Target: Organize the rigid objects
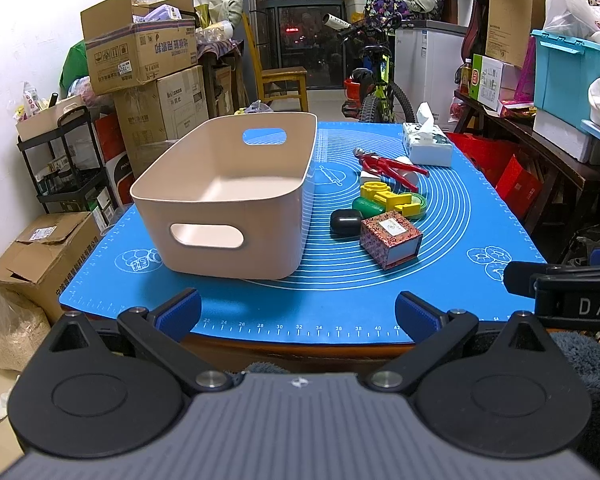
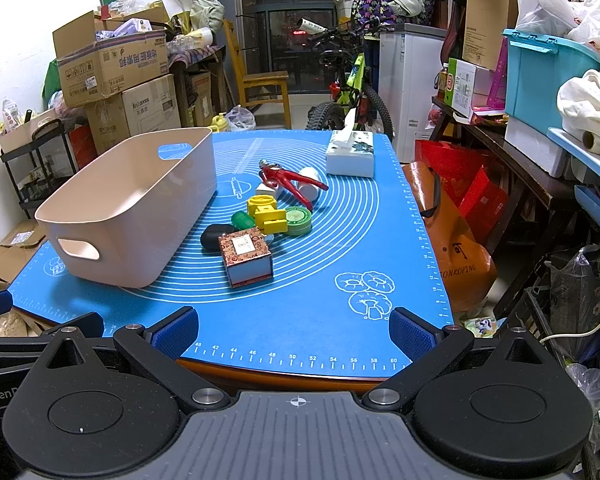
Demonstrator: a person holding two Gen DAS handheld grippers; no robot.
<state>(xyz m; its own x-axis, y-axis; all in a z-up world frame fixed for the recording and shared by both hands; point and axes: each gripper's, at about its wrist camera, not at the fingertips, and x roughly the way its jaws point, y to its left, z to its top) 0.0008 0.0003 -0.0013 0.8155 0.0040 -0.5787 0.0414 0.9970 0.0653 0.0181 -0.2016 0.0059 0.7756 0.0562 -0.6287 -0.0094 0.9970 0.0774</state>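
Observation:
An empty beige bin stands on the left of the blue mat. To its right lies a cluster: a patterned box, a black case, a green capsule, a yellow toy, a green round tin, a red figure and a white bottle. My left gripper and right gripper are open and empty, at the mat's near edge.
A tissue box sits at the mat's far right. Cardboard boxes and a black cart stand left of the table. A bicycle is behind it. Shelves and red bags are on the right.

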